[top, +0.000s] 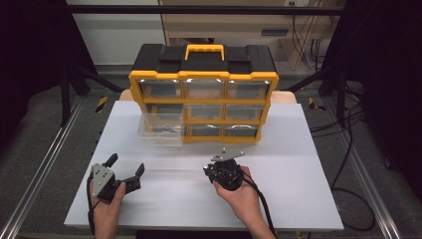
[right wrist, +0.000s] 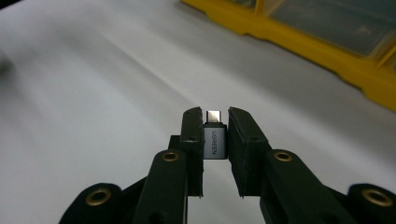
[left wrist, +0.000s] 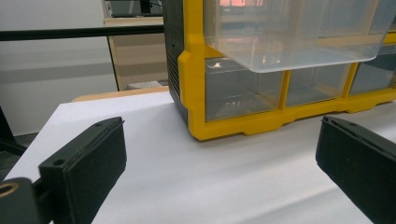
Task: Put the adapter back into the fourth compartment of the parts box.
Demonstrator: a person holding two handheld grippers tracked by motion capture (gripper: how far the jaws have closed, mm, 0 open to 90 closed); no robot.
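Right tongs (right wrist: 215, 122) clamped on small grey adapter (right wrist: 215, 140), close view reveals it, left tongs (top: 125, 165) spread wide, empty, near pulled-out clear drawer (top: 160, 128)

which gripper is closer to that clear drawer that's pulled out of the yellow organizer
Left. The left gripper, jaws open, sits just below and left of the clear drawer; the right gripper, clamping a small adapter, is off to its right.

- A white bench (top: 298, 199) stands on a grey carpeted floor (top: 45, 119).
- Metal rails (top: 35, 174) run along both sides of it.
- Black frame bars (top: 199, 9) cross overhead and slant down at the sides.
- Behind stand a pale wall (top: 114, 35) and a light wooden cabinet (top: 224, 27).
- Black cables (top: 348, 149) trail over the floor at the right.
- The edges of the room lie dark.
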